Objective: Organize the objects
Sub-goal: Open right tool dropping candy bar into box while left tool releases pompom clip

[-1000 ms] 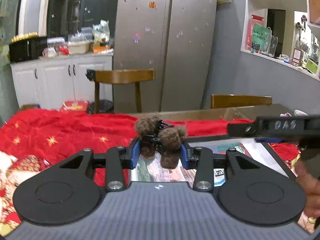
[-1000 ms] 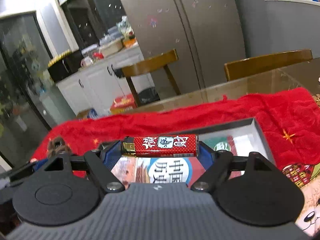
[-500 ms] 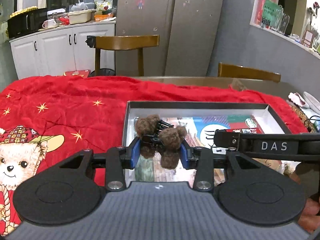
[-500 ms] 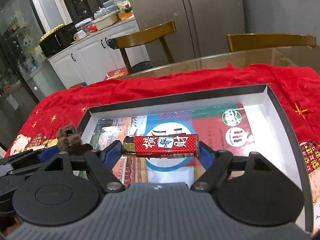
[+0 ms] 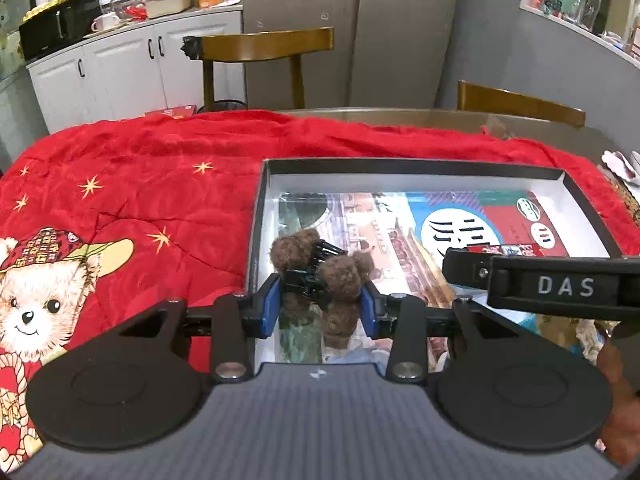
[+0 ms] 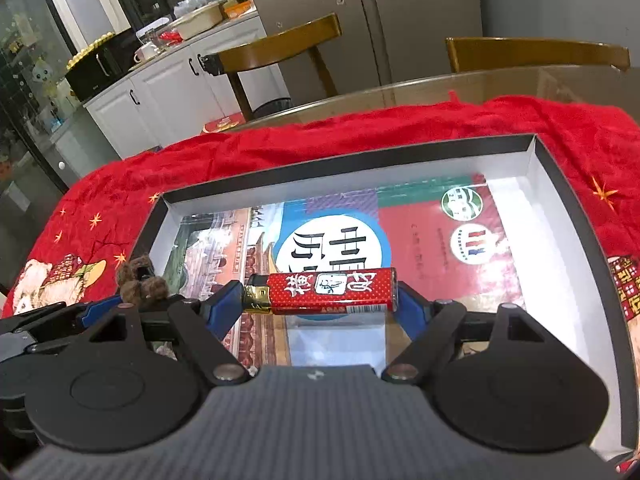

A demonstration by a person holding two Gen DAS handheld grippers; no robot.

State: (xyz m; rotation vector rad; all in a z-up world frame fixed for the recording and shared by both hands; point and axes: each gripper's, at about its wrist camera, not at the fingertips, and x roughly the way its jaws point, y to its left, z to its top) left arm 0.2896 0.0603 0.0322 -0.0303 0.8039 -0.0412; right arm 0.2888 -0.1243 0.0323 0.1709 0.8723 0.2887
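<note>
The left claw (image 5: pixel 320 306) was clamped on a fuzzy brown hair clip (image 5: pixel 320 272), held over the near left corner of the shallow box (image 5: pixel 416 166) that sat on the red blanket (image 5: pixel 160 184) covering the worktop. The right claw (image 6: pixel 320 300) was closed end to end on a red lighter (image 6: pixel 326 292), poised above the middle of the printed floor of the same box. The chief risk seemed to be the two tools crowding each other: in the left wrist view the right tool's arm lay just beside the left claw, so lowering both at once could knock one load loose. The lighter was gripped only by its ends, so a small twist might let it pivot and drop askew. The clip's plush could snag on the blue pads at release and drag out over the box's left wall onto the blanket.
</note>
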